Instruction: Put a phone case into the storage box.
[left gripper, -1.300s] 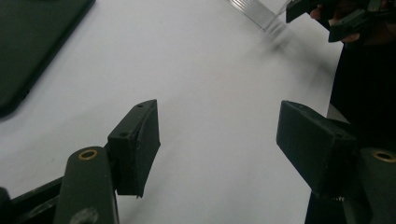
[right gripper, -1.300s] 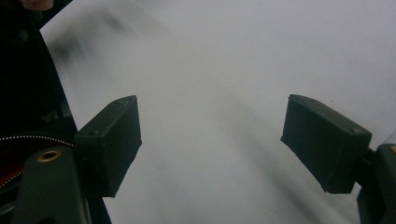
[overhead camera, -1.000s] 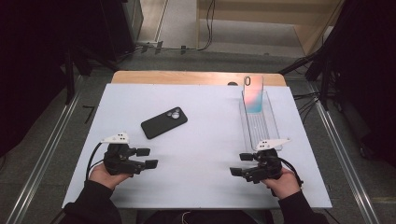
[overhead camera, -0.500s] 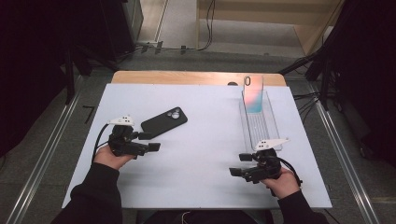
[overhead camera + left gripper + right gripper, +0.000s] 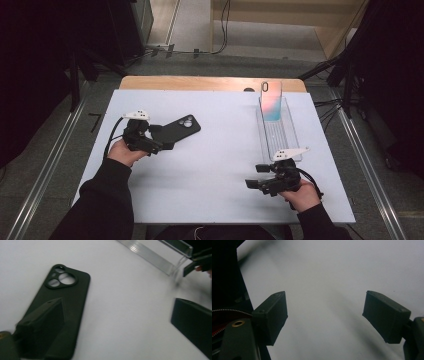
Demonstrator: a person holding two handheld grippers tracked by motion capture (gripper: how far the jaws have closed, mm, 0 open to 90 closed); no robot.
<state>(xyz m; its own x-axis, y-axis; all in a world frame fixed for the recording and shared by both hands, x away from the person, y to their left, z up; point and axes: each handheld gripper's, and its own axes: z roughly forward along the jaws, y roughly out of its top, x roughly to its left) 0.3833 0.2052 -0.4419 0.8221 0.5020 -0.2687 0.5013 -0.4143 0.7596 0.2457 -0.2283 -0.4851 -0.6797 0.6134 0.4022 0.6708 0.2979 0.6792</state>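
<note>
Reaching left tool [image 5: 159, 139], jaws just opened wide, one over near end of black phone case [image 5: 62, 315] lying flat on tabletop [image 5: 220, 150], nothing clamped. Risk: jaw shoves thin case away, misses edge. Right tool [image 5: 260, 176] apart, empty.

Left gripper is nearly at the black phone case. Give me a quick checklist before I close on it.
1. Left gripper open wide enough: ok, its jaws have just been opening and stand wide apart.
2. Black phone case between the fingers: not ok, one finger hangs over the case and the other stands well off it over bare table.
3. Case lying flat, camera cutout up: ok.
4. Fingers touching the case: cannot tell.
5. Right gripper out of the way: ok, open over the table near the clear tray.
</note>
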